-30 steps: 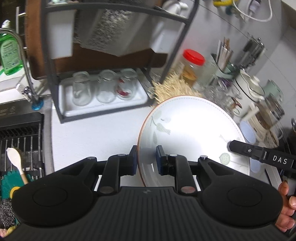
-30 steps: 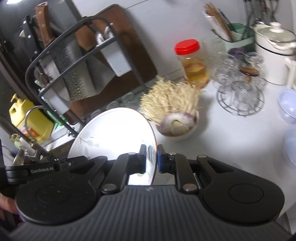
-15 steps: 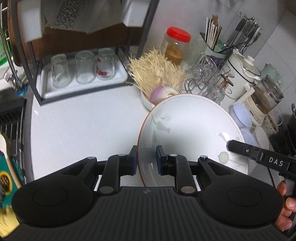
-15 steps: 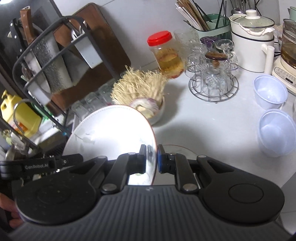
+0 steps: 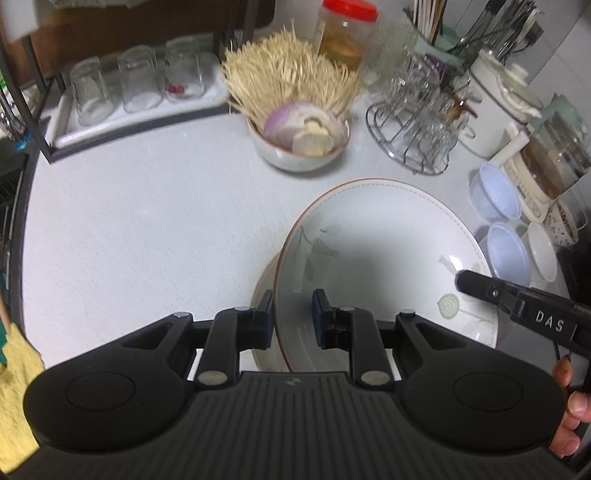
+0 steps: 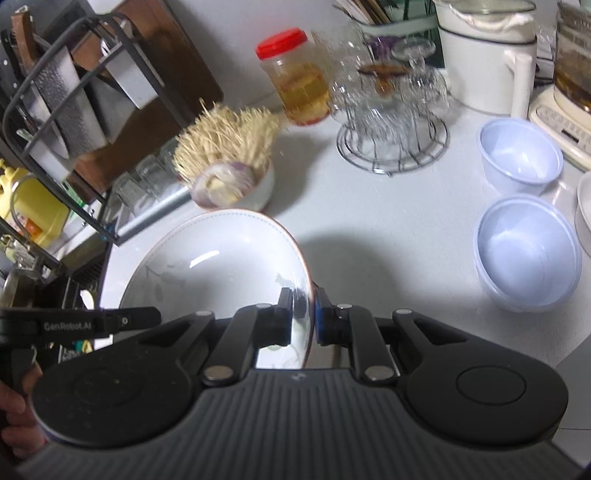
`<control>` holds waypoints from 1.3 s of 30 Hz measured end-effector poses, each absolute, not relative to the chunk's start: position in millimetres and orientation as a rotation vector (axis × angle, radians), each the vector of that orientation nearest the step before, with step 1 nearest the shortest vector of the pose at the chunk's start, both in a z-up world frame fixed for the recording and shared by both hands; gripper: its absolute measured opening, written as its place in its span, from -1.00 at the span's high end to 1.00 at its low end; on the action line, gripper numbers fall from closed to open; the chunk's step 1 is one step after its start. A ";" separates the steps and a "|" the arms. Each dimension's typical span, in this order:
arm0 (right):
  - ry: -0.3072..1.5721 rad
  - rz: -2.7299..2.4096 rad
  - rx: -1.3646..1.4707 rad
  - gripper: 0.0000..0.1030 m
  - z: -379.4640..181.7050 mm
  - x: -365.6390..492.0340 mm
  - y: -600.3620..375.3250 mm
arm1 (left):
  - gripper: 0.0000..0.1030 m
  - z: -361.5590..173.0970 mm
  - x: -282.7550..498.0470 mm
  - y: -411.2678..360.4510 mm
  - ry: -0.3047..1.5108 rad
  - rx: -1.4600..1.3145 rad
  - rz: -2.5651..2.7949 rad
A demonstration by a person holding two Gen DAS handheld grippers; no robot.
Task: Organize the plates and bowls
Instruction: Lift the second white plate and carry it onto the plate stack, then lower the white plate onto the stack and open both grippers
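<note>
Both grippers hold one big white plate (image 5: 384,258) with a thin brown rim and little leaf pictures on it. The left gripper (image 5: 293,317) is clamped on the plate's near left edge — one pad under the rim, one pad inside. The right gripper (image 6: 302,317) pinches the other side of the same rim, its jaws nearly closed on the thin edge. In the left view its black finger reaches in over the plate from the right.

The plate is tilted, just above the white counter (image 5: 129,221). Right under it lies a second plate (image 5: 264,295), with only a bit of its edge peeking out on the left.

Behind the plate sits a bowl (image 5: 295,155) with a cut onion and a bunch of pale sticks. Near it is a wire rack (image 5: 410,122) of glass cups and a jar (image 5: 343,33) with a red lid. Two pale blue bowls (image 6: 528,254) stand on the right — well apart from the plate. Three glasses (image 5: 136,81) stand upside down on a tray at the back left.
</note>
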State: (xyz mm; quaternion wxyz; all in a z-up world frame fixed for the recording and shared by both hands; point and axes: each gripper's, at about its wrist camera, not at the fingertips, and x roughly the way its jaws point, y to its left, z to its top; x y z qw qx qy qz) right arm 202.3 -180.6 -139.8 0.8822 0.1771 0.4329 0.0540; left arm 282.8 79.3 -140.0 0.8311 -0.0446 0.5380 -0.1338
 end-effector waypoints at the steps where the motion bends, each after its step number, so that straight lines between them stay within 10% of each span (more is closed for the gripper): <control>1: 0.909 0.115 0.369 0.72 -144.3 202.2 -182.8 | 0.53 -145.7 284.7 77.8 1.154 -0.103 -0.277; 39: 0.926 0.128 0.378 0.85 -174.9 209.3 -194.5 | 0.38 -184.4 283.3 71.6 1.264 -0.199 -0.194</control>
